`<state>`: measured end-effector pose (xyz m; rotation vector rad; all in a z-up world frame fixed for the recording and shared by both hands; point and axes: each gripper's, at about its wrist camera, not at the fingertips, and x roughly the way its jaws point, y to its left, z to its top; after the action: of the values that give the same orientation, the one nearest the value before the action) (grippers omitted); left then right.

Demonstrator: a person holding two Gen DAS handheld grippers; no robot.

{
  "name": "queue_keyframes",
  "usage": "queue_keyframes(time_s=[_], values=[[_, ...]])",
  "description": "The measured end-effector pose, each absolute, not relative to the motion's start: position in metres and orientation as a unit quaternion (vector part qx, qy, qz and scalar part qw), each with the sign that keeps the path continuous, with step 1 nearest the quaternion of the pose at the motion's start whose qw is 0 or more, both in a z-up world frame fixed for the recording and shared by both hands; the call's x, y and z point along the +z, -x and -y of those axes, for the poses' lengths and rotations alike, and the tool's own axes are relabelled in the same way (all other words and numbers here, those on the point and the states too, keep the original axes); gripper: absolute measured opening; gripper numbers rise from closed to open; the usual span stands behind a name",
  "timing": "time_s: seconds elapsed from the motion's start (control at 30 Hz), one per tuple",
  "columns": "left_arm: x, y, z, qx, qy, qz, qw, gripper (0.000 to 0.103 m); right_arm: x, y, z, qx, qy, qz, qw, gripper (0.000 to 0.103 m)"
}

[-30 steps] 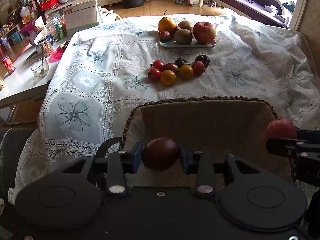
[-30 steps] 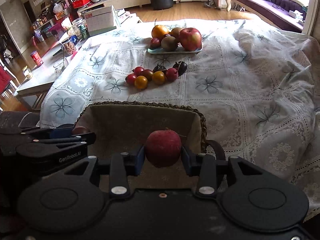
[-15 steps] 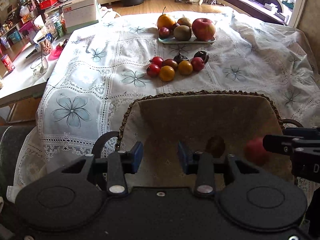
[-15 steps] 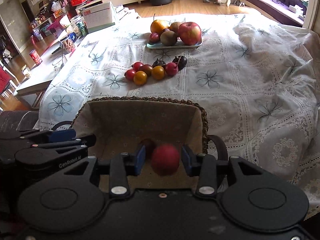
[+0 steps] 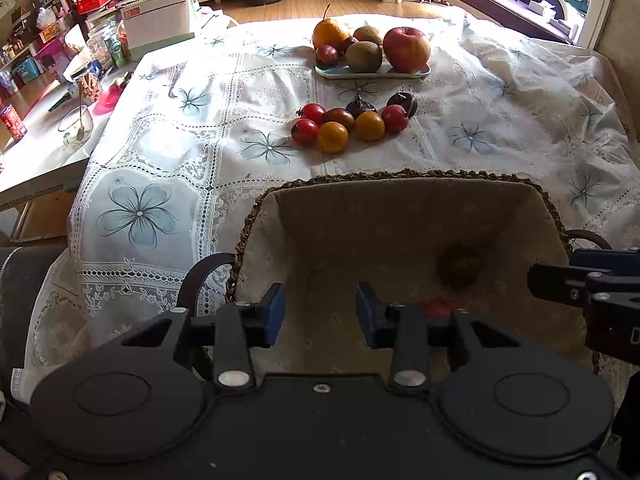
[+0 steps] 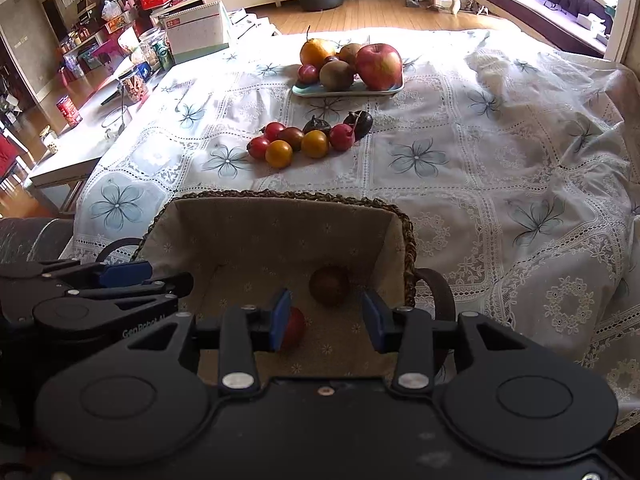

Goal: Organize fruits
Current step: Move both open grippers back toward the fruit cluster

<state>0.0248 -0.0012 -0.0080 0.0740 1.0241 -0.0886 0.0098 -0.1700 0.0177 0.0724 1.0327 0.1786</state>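
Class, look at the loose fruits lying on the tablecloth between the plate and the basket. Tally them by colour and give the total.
Red fruits: 3
Orange fruits: 2
Brownish-red fruit: 1
Near-black fruits: 2
Total: 8

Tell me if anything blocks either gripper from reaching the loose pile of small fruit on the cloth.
The basket's far wall rises between both grippers and the small fruit pile. The left gripper and right gripper hang open inside the basket, so they would likely have to lift over that rim. Beyond it, only bare tablecloth shows.
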Motion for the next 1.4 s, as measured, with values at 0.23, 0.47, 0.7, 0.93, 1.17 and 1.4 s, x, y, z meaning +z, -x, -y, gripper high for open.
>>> queue_keyframes(time_s=[0.23, 0.47, 0.7, 0.93, 1.17, 1.4], values=[[-0.009, -0.025, 0.002, -0.043, -0.035, -0.491, 0.869, 0.047, 0.014, -0.011, 0.169, 0.087, -0.034, -0.501, 0.860, 0.046], [-0.009, -0.025, 0.002, -0.044, -0.035, -0.492, 0.869, 0.047, 0.012, -0.015, 0.170, 0.086, -0.036, -0.507, 0.857, 0.048], [-0.007, -0.030, 0.000, -0.050, -0.026, -0.497, 0.866, 0.047, 0.015, -0.018, 0.172, 0.085, -0.035, -0.507, 0.857, 0.048], [0.012, -0.054, -0.009, -0.047, -0.007, -0.480, 0.876, 0.047, 0.026, -0.047, 0.182, 0.062, -0.033, -0.492, 0.868, 0.049], [0.025, -0.111, -0.023, -0.018, 0.025, -0.472, 0.881, 0.047, 0.022, -0.116, 0.201, 0.003, -0.049, -0.487, 0.872, 0.049], [0.018, -0.172, -0.020, 0.004, 0.054, -0.476, 0.878, 0.047, 0.004, -0.193, 0.202, -0.038, -0.086, -0.481, 0.871, 0.049]])
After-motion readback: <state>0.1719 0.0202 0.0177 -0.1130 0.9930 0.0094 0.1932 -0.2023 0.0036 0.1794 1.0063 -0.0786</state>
